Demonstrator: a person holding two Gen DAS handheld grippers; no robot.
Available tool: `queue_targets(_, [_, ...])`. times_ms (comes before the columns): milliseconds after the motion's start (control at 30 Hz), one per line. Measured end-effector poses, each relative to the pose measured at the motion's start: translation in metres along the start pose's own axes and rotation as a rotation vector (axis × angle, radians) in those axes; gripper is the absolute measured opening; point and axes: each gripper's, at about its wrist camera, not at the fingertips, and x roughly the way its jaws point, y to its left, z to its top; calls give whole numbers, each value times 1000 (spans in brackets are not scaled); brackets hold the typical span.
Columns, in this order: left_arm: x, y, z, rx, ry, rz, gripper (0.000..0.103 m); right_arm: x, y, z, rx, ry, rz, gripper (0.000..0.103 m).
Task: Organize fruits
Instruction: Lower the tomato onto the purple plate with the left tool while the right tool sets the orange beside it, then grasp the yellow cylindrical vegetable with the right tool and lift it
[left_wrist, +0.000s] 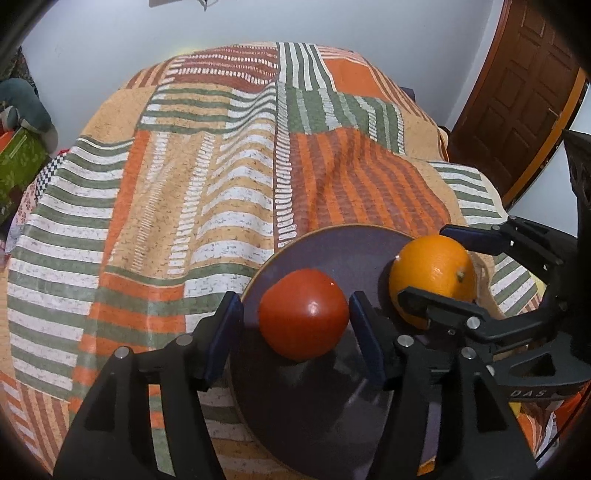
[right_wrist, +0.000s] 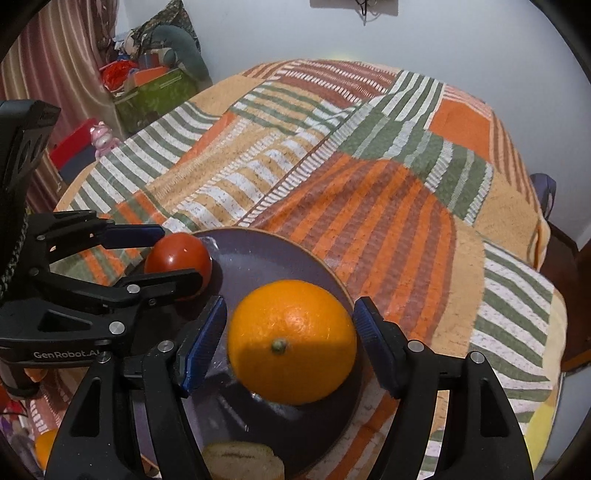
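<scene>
Resting on purple plate (left_wrist: 332, 247): tomato (left_wrist: 303, 313) between spread left tongs (left_wrist: 290, 328); orange (right_wrist: 291, 341) between spread right tongs (right_wrist: 290, 347) (neither fruit visibly pinched); striped bedspread (left_wrist: 184, 192) beneath.

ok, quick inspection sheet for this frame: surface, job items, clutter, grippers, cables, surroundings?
Surface: striped patchwork cloth, wrinkled.
Job items: tomato and orange on dark plate; a pale fruit at its near rim, kind unclear.
Clutter: nothing seen on the cloth.
Grippers: left gripper open around tomato; right gripper open around orange.
Cables: braided cord by left gripper.
Surroundings: wooden door, green box, curtain.
</scene>
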Motion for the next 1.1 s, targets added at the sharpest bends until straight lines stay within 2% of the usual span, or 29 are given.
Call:
queue_targets(267, [-36, -2, -1, -3, -67, 23, 66, -44, 2, 1, 21, -100, -35, 69])
queue_targets(567, [-82, -7, -17, 7, -130, 43, 68, -85, 8, -24, 46, -161, -64, 69])
queue_targets(733, [-104, -8, -32, 1, -156, 51, 77, -91, 11, -47, 78, -147, -66, 69])
queue_targets(900, [-114, -8, -50, -8, -144, 58, 79, -81, 11, -73, 115, -92, -44, 68])
queue_targets(1100, [-112, -7, -69, -22, -104, 60, 79, -65, 5, -90, 184, -34, -2, 53])
